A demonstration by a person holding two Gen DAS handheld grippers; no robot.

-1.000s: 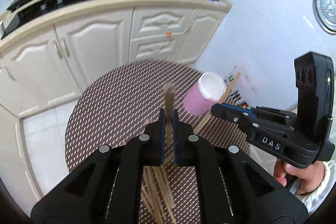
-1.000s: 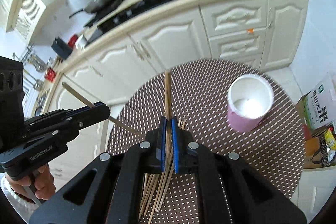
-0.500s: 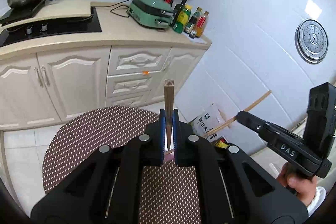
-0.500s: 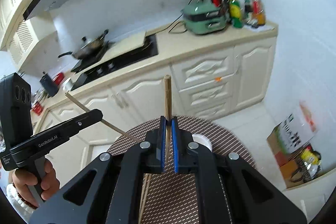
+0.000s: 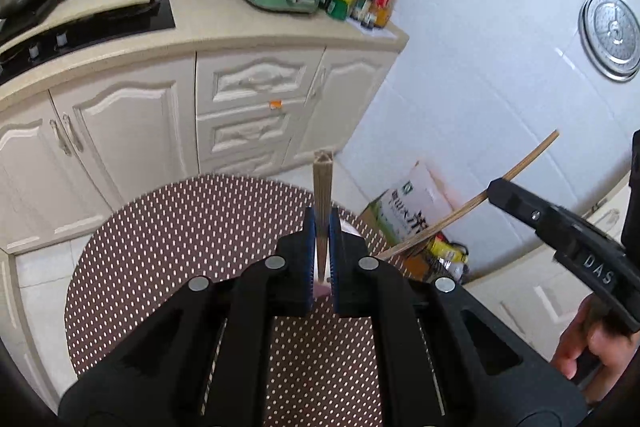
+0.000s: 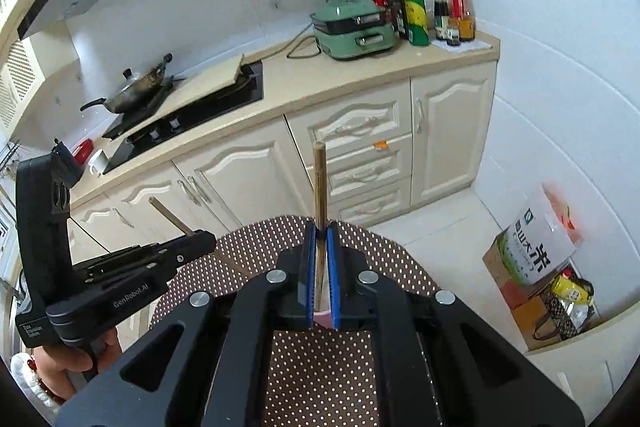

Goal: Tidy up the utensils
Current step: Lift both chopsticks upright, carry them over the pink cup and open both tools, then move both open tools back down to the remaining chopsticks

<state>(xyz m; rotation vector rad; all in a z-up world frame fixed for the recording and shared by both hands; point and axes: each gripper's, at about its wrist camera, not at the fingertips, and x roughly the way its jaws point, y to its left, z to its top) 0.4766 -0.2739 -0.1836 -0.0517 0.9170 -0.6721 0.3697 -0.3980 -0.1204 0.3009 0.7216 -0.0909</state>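
Cream kitchen cabinets [image 5: 120,131] are standing beyond a dotted round table [image 5: 168,235]. Each gripper, left gripper [image 5: 321,227] and right gripper [image 6: 320,241], is pinching one chopstick [image 5: 322,183] near its lower part, above a pink cup [image 6: 322,317]. These sticks look light, stiff and slippery, best gripped mid-shaft.

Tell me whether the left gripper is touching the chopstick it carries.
Touching. The left wrist view shows the left gripper shut on the chopstick, blue pads pressed against both its sides. The right wrist view shows that chopstick poking out past the gripper's tip.
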